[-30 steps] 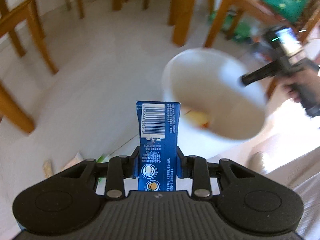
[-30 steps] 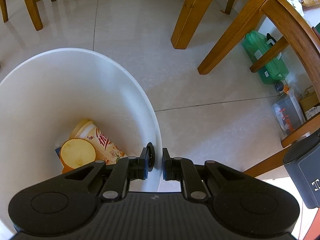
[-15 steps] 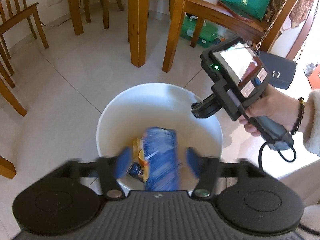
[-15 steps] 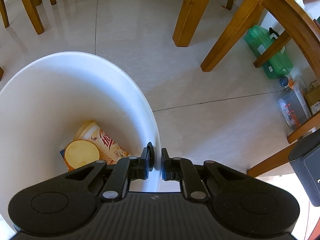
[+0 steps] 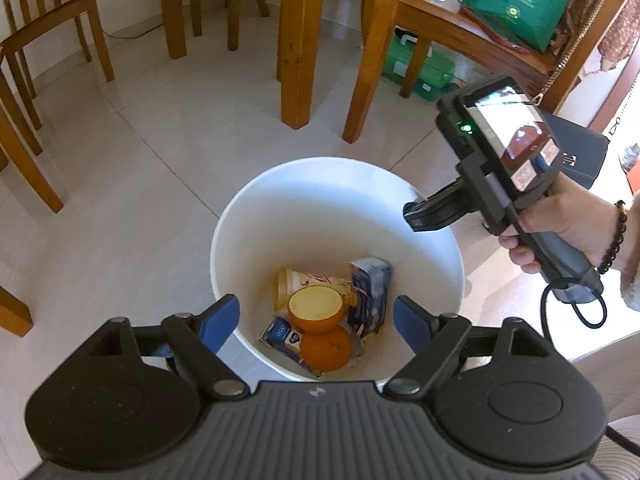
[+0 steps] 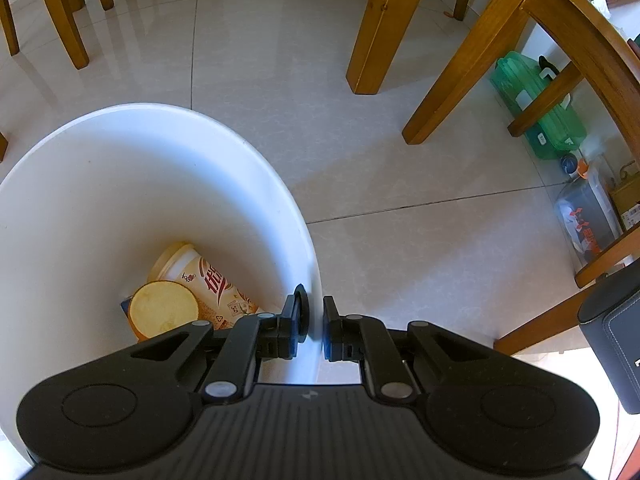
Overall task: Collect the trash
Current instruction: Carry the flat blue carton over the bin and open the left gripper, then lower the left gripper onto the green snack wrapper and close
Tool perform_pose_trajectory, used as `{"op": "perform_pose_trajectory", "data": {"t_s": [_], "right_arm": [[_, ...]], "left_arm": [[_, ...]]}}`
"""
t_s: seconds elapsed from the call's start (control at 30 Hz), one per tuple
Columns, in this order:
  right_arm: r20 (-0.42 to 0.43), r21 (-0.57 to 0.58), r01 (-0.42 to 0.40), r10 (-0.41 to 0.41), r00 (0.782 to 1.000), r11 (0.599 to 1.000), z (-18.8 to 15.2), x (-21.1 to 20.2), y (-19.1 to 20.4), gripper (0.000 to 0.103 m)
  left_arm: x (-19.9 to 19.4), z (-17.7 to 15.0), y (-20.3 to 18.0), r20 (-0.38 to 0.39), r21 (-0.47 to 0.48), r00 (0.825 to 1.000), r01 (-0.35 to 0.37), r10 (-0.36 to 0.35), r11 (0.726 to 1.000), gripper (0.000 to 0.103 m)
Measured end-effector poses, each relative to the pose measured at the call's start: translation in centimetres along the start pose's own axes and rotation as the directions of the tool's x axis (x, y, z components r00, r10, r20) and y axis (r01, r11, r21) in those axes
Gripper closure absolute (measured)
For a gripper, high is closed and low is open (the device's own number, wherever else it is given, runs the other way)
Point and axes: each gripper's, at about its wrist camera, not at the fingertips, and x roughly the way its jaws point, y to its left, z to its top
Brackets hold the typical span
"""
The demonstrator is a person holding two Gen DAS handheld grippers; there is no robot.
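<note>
1. Your left gripper [image 5: 314, 318] hangs over the bin mouth with its blue pads spread wide and nothing between them.
2. Your right gripper [image 6: 312, 328] is pinched on the bin [image 6: 308, 240] rim, one finger inside the wall, one outside. The wall fills the narrow gap, so the hold looks firm.
3. In the left view, the right gripper [image 5: 416, 216] sits at the bin's [image 5: 248, 216] right rim, with the hand [image 5: 560, 220] on its handle.
4. Trash lies at the bottom of the bin: a blue carton [image 5: 370, 292] on end against the wall, a paper cup [image 5: 312, 282] on its side, an orange half [image 5: 316, 308] cut face up, a whole orange [image 5: 326, 348] under it, and a small blue pack [image 5: 282, 336] lying flat.
5. The right view shows only the cup [image 6: 204, 280] and the orange half [image 6: 164, 310]; the gripper body hides the rest.
6. Handling, as a guess: the carton and cup are light and thin-walled, and will crush under a hard squeeze. Take them across the flat sides, gently. The oranges are heavier, round and may be slick; grip across the widest part.
7. The bin looks light, rigid plastic. A one-sided rim hold could let it tilt, so lift it slowly.
8. No loose trash shows on the floor [image 6: 400, 200] in either view.
</note>
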Motion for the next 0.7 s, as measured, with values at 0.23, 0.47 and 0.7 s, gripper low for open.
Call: {"op": "perform_pose_trajectory", "data": {"t_s": [0.23, 0.47, 0.7], "right_arm": [[0.002, -0.004, 0.000, 0.000, 1.000, 1.000, 0.0, 0.0, 0.0, 0.089], [0.003, -0.007, -0.001, 0.001, 1.000, 1.000, 0.1, -0.1, 0.0, 0.089], [0.006, -0.015, 0.003, -0.003, 1.000, 1.000, 0.1, 0.0, 0.1, 0.089]], "left_arm": [[-0.3, -0.5, 1.7, 0.012, -0.034, 0.999, -0.030, 0.030, 0.999, 0.017], [-0.5, -1.9, 5.7, 0.021, -0.126, 0.995, -0.096, 0.100, 0.987, 0.015], [1.9, -6.1, 12.3, -0.030, -0.268, 0.980, -0.199, 0.198, 0.943, 0.013]]}}
